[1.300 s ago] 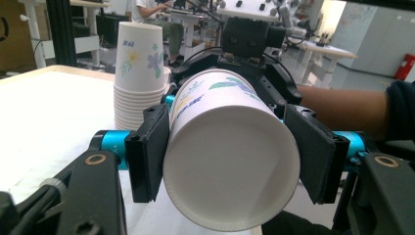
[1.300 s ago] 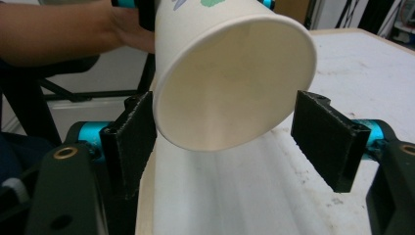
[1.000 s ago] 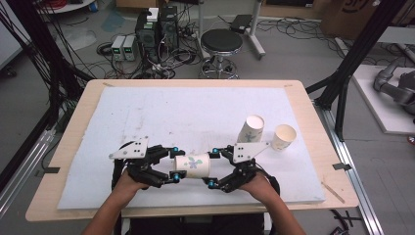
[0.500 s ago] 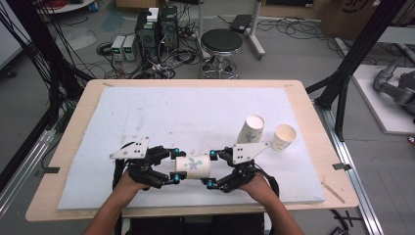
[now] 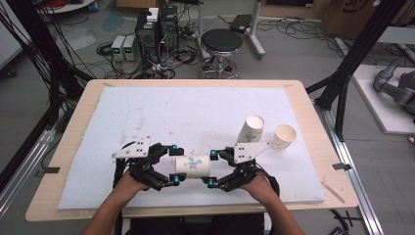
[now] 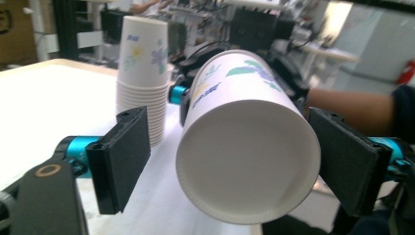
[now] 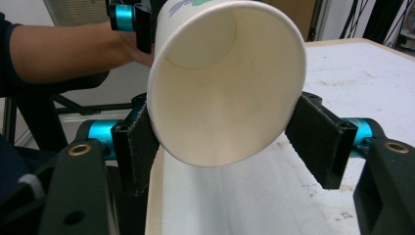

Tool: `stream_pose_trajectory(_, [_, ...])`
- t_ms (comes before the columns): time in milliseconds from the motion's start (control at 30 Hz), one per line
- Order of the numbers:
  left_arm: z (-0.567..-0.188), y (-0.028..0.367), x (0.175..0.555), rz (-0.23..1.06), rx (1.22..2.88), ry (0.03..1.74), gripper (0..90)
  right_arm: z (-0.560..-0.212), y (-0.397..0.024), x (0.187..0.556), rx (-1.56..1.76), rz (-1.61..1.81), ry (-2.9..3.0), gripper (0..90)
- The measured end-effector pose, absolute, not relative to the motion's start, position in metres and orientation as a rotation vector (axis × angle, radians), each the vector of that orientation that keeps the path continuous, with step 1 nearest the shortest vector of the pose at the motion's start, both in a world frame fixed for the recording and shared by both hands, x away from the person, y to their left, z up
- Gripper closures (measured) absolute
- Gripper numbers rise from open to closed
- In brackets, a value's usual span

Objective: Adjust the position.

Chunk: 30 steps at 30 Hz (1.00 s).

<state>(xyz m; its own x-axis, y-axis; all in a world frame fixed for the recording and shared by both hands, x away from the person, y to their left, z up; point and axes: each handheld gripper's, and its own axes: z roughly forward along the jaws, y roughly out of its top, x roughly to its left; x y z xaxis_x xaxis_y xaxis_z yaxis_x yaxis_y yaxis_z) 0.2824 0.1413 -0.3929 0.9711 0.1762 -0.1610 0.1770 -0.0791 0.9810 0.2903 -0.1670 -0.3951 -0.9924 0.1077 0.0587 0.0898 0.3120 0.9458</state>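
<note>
The paper cup (image 5: pixel 192 165) with the floral print lies on its side between your two grippers, lifted off the white mat (image 5: pixel 161 112) near your edge of the table. Its base end faces your left gripper (image 5: pixel 174 164) and its open mouth faces your right gripper (image 5: pixel 212 169).

In the left gripper view the cup's (image 6: pixel 247 147) closed base points at the camera. The jaws there have just been opening: the left pad (image 6: pixel 125 156) stands clear of the cup wall with a gap showing, and the right pad sits close against the other side, so that gripper is spread and no longer pinching.

In the right gripper view you look straight into the cup's (image 7: pixel 225 83) open mouth. Your right gripper's jaws have just been closing, and both pads (image 7: pixel 139 147) now lie against the rim end of the cup, pinching it.

Beyond your right gripper, farther up the mat, a stack of paper cups (image 5: pixel 251 129) stands tilted, and just beside it, toward the table's right edge, a single paper cup (image 5: pixel 284 137) stands upright with its mouth up. In the left gripper view the stack (image 6: pixel 142 78) rises behind the left jaw.
</note>
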Motion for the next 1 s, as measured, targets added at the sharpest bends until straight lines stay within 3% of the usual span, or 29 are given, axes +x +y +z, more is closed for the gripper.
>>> stream_pose_trajectory(1000, [-0.360,0.136,0.285,0.091,2.001,0.263,15.2,-0.347,-0.140,0.300,0.065,1.238,2.774,31.0])
